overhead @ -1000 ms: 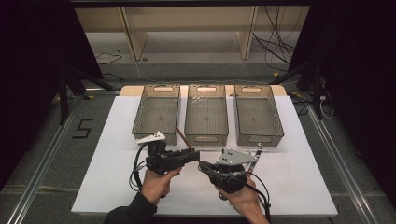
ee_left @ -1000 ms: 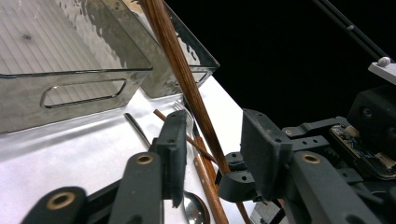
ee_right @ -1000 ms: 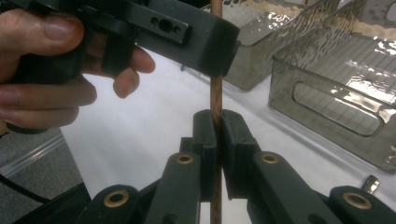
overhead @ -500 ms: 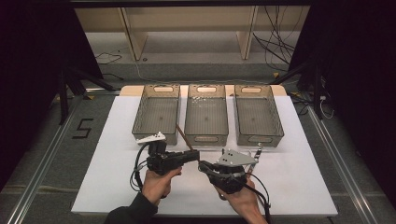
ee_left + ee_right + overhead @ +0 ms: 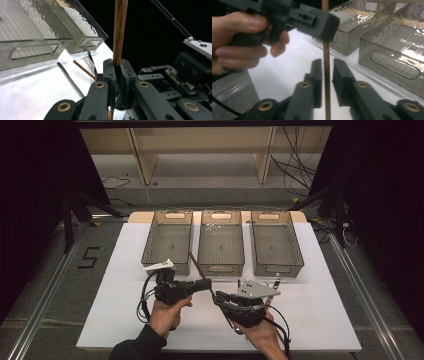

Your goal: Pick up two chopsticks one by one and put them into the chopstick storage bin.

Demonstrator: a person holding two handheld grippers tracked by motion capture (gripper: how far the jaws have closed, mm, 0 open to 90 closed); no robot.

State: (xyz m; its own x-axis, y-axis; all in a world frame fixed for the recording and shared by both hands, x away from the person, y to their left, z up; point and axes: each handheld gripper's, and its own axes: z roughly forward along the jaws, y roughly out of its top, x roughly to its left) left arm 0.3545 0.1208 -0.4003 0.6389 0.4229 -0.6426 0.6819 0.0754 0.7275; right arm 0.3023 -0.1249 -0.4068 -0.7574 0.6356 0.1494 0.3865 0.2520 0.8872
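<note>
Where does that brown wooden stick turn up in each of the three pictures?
High view: the wooden stick slants up from the left tool, before the middle bin.
Left gripper view: it stands upright at centre, clamped between the jaws.
Right gripper view: it stands between the right tool's open jaws.
Shared landmark: the clear bins.

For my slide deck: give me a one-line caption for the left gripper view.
Left tool shut on a brown wooden stick above the white table, grey bins beyond.

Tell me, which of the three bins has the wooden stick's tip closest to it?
The left bin. The stick, clamped in the left gripper, points toward its near right corner, beside the middle bin; the right bin lies farther off.
</note>
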